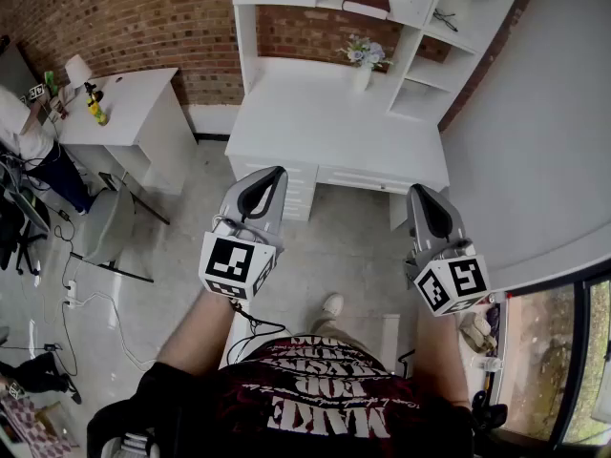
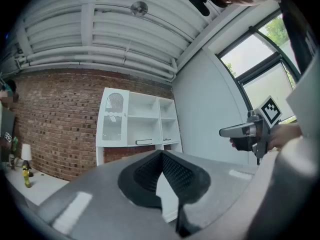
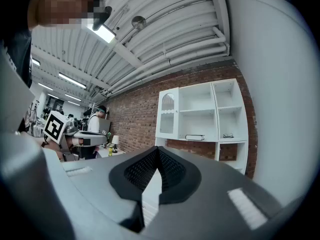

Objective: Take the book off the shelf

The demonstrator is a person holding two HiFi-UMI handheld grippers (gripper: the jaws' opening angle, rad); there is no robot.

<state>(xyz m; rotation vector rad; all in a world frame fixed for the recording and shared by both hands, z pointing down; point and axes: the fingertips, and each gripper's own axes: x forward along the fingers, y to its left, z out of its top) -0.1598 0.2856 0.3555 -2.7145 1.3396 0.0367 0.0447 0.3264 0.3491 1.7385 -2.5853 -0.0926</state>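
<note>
The dark book (image 1: 366,2) lies flat on a middle shelf of the white shelf unit (image 1: 420,12) that stands on the white desk (image 1: 334,127). It shows small and far off in the left gripper view (image 2: 144,142) and in the right gripper view (image 3: 195,137). My left gripper (image 1: 264,181) and right gripper (image 1: 426,201) are held side by side over the floor, well short of the desk's front edge. Both point at the shelves. Each gripper (image 2: 161,154) (image 3: 158,150) is shut, tips touching, with nothing between them.
A vase of flowers (image 1: 363,57) stands on the desk under the shelves. Glasses (image 1: 444,17) lie on the shelf right of the book. A side table (image 1: 124,103) with a lamp and a yellow bottle stands at left, near a person (image 1: 29,141). Cables (image 1: 76,299) run over the floor.
</note>
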